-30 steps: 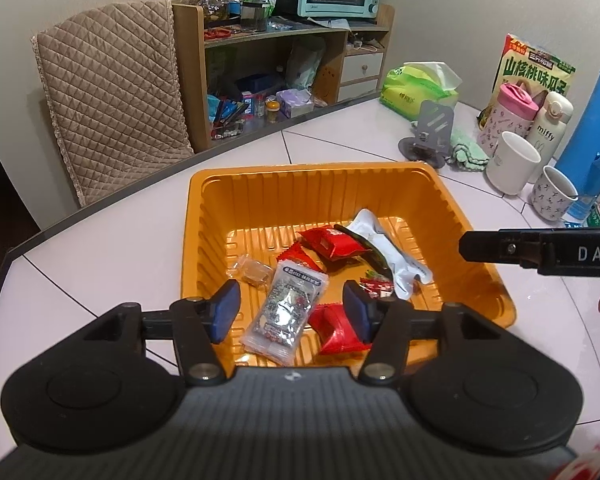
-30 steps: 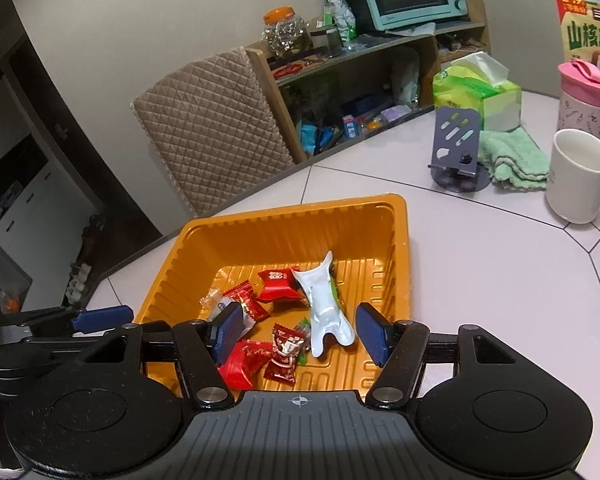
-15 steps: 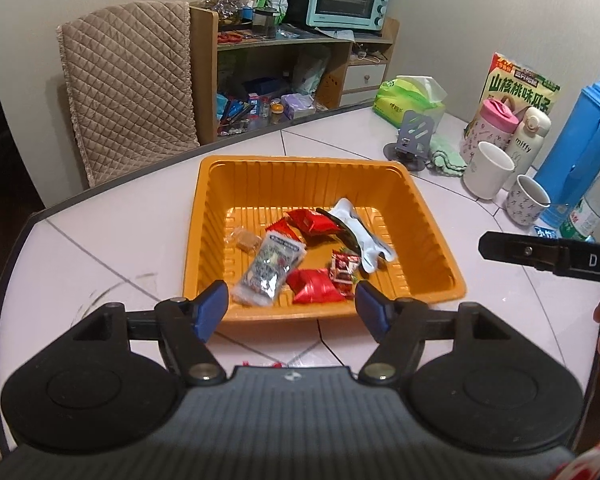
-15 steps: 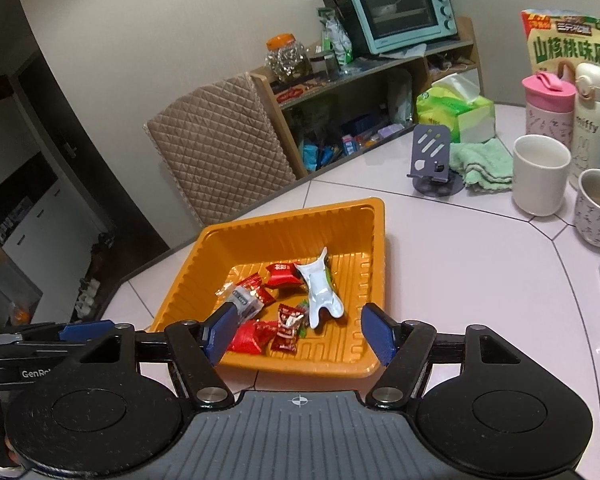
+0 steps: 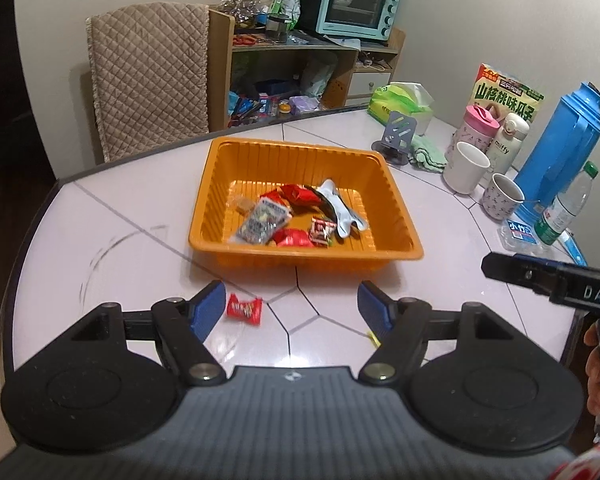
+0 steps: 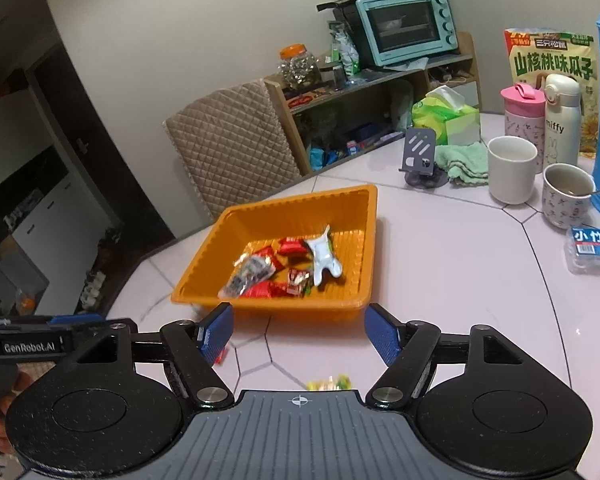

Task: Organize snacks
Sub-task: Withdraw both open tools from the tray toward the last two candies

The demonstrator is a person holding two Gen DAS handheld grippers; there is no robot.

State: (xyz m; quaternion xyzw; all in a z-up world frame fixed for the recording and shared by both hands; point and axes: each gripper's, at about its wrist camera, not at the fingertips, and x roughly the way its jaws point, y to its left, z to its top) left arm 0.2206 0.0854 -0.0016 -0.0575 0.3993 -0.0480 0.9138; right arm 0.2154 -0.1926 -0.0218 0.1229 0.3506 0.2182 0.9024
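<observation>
Left tool (image 5: 292, 307) and right tool (image 6: 297, 333) spread, empty, pulled back from tray (image 5: 400, 204).
Jaws just opened; red candy (image 5: 244, 309) left on desk (image 5: 140, 256).

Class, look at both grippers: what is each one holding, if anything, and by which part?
Nothing. The left gripper and the right gripper have just been opening and stand empty, short of the orange tray. A red snack packet lies ungripped on the table.

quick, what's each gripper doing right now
left gripper: open, holding nothing, jaws just opened wider
right gripper: open, holding nothing, jaws just opened wider
</observation>
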